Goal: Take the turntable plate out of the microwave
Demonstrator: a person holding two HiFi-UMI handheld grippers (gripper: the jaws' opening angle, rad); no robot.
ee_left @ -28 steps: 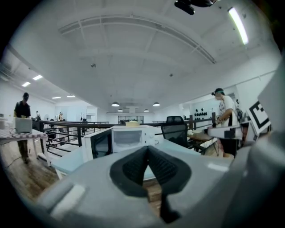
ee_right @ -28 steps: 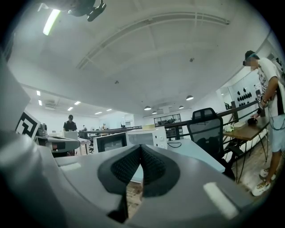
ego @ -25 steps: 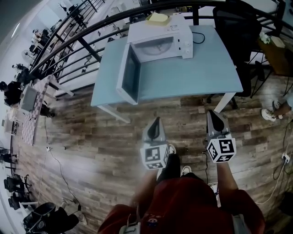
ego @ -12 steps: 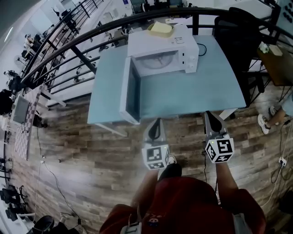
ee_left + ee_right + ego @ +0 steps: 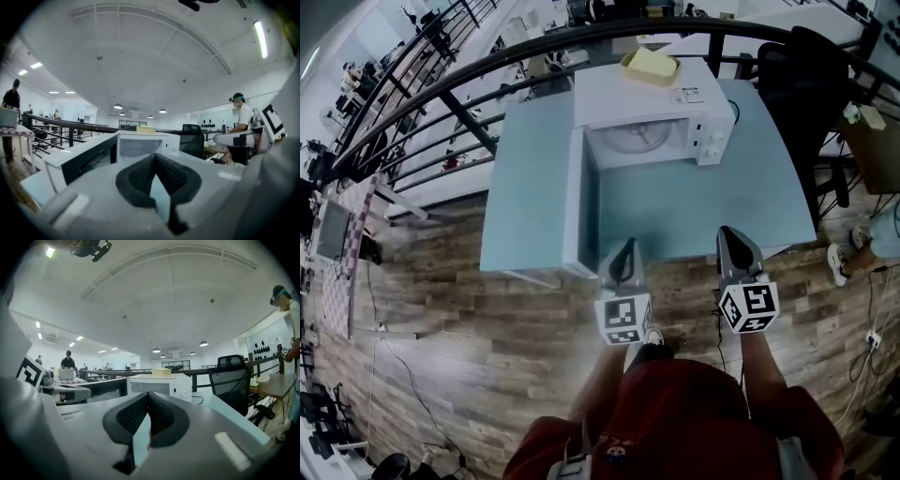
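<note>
A white microwave (image 5: 649, 105) stands at the back of a light blue table (image 5: 712, 202), its door (image 5: 578, 204) swung wide to the left. Inside the cavity lies the round glass turntable plate (image 5: 634, 138). My left gripper (image 5: 624, 247) is shut and empty, its tip just over the table's front edge beside the door's lower corner. My right gripper (image 5: 730, 234) is shut and empty too, over the front edge further right. Both point level at the microwave (image 5: 140, 143), which is still a good way ahead in the left gripper view and in the right gripper view (image 5: 161, 385).
A yellow sponge-like block (image 5: 650, 64) lies on the microwave's top. A black office chair (image 5: 811, 84) stands right of the table, with a black railing (image 5: 459, 89) behind it. The microwave's cable (image 5: 733, 111) trails on the table. People stand in the distance.
The table and microwave have come nearer. Both grippers have moved forward from over the wood floor to the table's front edge, staying shut.
</note>
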